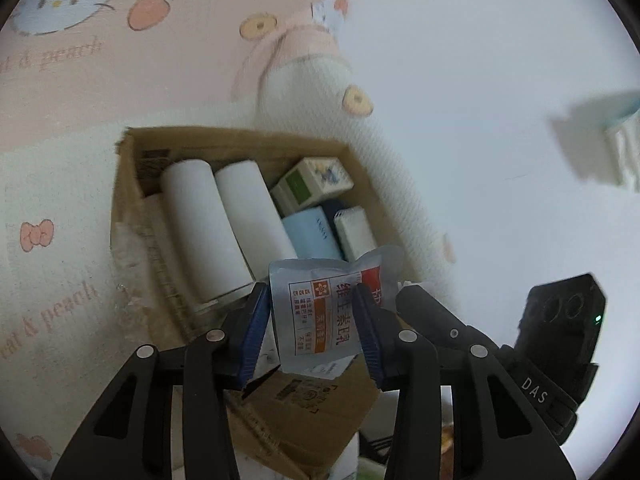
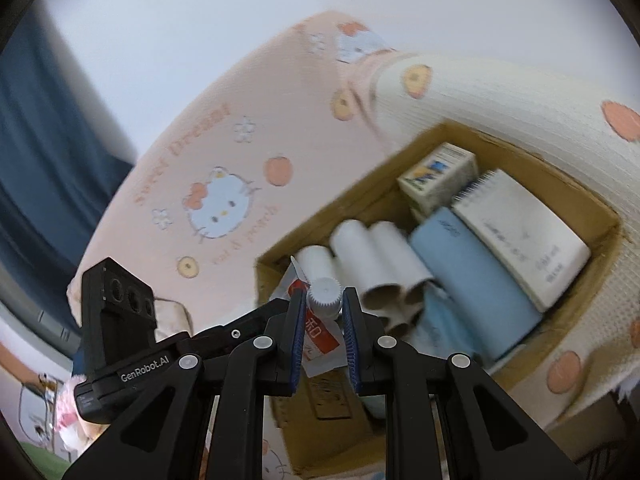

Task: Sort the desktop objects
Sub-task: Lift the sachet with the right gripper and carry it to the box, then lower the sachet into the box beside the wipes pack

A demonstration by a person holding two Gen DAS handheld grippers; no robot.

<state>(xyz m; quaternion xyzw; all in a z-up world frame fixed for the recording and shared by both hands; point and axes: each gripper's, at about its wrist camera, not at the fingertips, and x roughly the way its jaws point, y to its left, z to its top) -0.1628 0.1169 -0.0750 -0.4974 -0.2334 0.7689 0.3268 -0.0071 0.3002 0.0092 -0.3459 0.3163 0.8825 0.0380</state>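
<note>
A silvery sachet [image 1: 320, 304] with an orange and red label hangs over the open cardboard box [image 1: 240, 136], and my left gripper [image 1: 314, 320] is shut on its two side edges. The right wrist view shows my right gripper [image 2: 323, 312] shut on a small white ribbed cap [image 2: 324, 298]; whatever is below the cap is hidden. The sachet [image 2: 320, 340] shows just behind those pads, above the near corner of the box [image 2: 520, 148]. The two grippers are close together, each one's black body showing in the other's view.
The box holds white rolls [image 1: 208, 232], a pale blue pack [image 1: 312, 232], a green and white carton [image 1: 312, 184] and a spiral notebook [image 2: 520, 232]. It rests on a pink and cream cartoon-cat blanket [image 1: 60, 120]. A white wall [image 1: 480, 80] stands behind, a dark blue curtain [image 2: 40, 140] to the left.
</note>
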